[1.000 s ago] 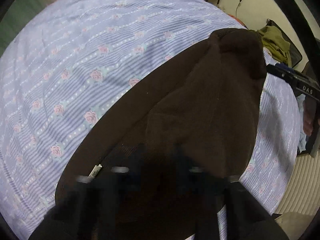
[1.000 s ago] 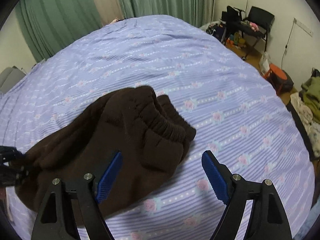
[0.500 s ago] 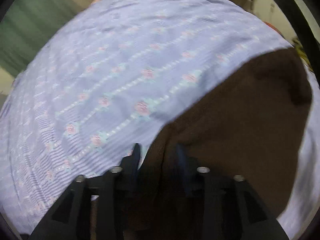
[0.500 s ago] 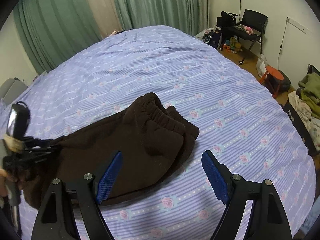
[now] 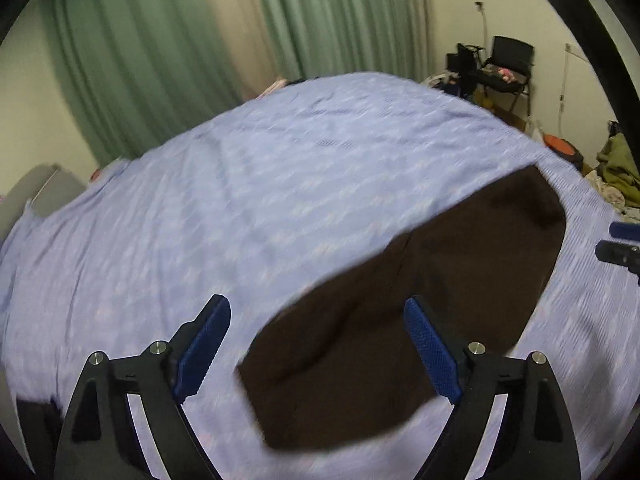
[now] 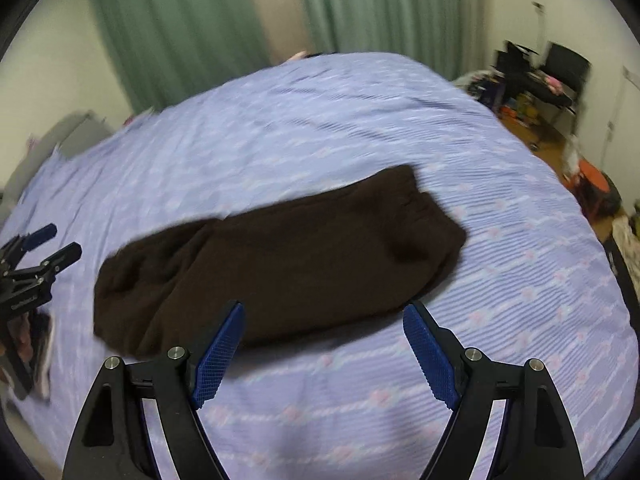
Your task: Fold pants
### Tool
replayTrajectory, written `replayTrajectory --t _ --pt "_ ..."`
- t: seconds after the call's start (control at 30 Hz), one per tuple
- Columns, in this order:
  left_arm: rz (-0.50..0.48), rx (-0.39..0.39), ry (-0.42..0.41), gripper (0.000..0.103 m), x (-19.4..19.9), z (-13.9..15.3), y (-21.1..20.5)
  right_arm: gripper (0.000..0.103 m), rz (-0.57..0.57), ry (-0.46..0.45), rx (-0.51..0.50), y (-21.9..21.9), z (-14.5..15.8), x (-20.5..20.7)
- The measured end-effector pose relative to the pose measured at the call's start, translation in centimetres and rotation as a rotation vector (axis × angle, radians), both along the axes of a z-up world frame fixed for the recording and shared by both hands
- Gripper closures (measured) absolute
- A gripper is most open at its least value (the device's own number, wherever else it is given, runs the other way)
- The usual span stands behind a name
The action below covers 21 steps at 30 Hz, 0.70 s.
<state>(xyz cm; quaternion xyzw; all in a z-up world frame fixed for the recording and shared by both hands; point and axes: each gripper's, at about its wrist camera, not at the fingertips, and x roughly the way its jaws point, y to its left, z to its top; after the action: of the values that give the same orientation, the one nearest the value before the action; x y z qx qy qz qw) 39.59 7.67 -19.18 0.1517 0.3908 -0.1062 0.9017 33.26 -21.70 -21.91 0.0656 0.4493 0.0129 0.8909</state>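
Observation:
The dark brown pants [image 6: 300, 256] lie folded in a long flat bundle across the lilac flowered bedspread [image 6: 320, 128], elastic waistband end to the right. My right gripper [image 6: 325, 308] hovers open above their near edge, nothing between its blue pads. In the left wrist view the pants [image 5: 480, 248] lie below and to the right of my left gripper [image 5: 316, 304], whose jaws are opening wide and hold nothing. The left gripper [image 6: 60, 240] also shows beside the pants' left end, apart from the cloth. The right gripper [image 5: 618, 244] peeks in at the right edge.
Green curtains [image 5: 160, 60] hang behind the bed. A black folding chair [image 6: 568, 68] with clutter and an orange stool [image 6: 592, 184] stand on the floor at the right. A pile of clothes [image 5: 616, 172] lies by the bed's right side. A grey cushion [image 5: 44, 188] is at far left.
My left gripper has let go of the pants' end, opened wide and lifted back from the cloth. The right gripper, still open, has drawn back and up. The pants now lie flat.

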Motion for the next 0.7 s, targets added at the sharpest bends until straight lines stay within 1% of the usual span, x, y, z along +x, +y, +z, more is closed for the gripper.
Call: replayTrajectory --t 0.07,0.17,0.23,0.27,0.33,0.37,0.4,0.43,0.47,0.5,0.53,0.57,0.6,0.67,0.7 --pt "0.033 -0.007 0.020 0.014 -0.6 -1.3 2.3 0.021 0.051 0.010 -0.011 2.6 -0.5 -0.8" --pt "0.107 -0.111 0.075 0.015 -0.1 -3.0 6.2 0.021 0.121 0.050 0.015 7.0 -1.9 -1.3" --pt "0.153 -0.174 0.107 0.017 0.8 -4.3 7.8 0.021 0.137 0.075 0.039 8.6 -2.8 -1.4" --pt "0.179 -0.204 0.129 0.022 1.5 -5.1 8.5 0.021 0.138 0.089 0.045 9.4 -3.2 -1.3" --pt "0.215 -0.267 0.168 0.023 2.6 -6.8 9.6 0.021 0.136 0.121 0.047 10.7 -4.0 -1.1" --pt "0.224 -0.288 0.199 0.023 3.6 -7.7 9.7 0.021 0.137 0.129 0.048 11.0 -4.3 -1.0" --pt "0.221 -0.290 0.214 0.023 4.0 -8.3 9.7 0.021 0.137 0.135 0.047 11.2 -4.6 -0.9" --pt "0.214 -0.276 0.237 0.023 4.7 -9.2 9.3 0.021 0.140 0.141 0.045 11.5 -4.8 -0.7" --pt "0.220 -0.254 0.260 0.027 5.2 -10.0 8.8 0.021 0.140 0.143 0.043 11.6 -4.8 -0.6" --pt "0.223 -0.236 0.290 0.034 5.7 -10.9 8.4 0.021 0.132 0.147 0.039 11.6 -4.9 -0.5" --pt "0.217 -0.227 0.319 0.061 6.0 -11.7 8.0 0.021 0.127 0.149 0.037 11.5 -4.9 -0.5" --pt "0.221 -0.208 0.337 0.066 6.3 -12.2 7.7 0.021 0.115 0.153 0.037 11.3 -4.9 -0.4" --pt "0.245 -0.151 0.323 0.066 6.6 -12.2 7.3 0.021 0.106 0.156 0.038 11.2 -4.9 -0.3" --pt "0.279 -0.087 0.265 0.067 6.8 -11.9 6.7 0.021 0.084 0.153 0.037 10.7 -4.7 -0.2" --pt "0.300 -0.054 0.262 0.067 7.2 -12.1 6.5 0.021 0.076 0.152 0.026 10.6 -4.6 -0.1"
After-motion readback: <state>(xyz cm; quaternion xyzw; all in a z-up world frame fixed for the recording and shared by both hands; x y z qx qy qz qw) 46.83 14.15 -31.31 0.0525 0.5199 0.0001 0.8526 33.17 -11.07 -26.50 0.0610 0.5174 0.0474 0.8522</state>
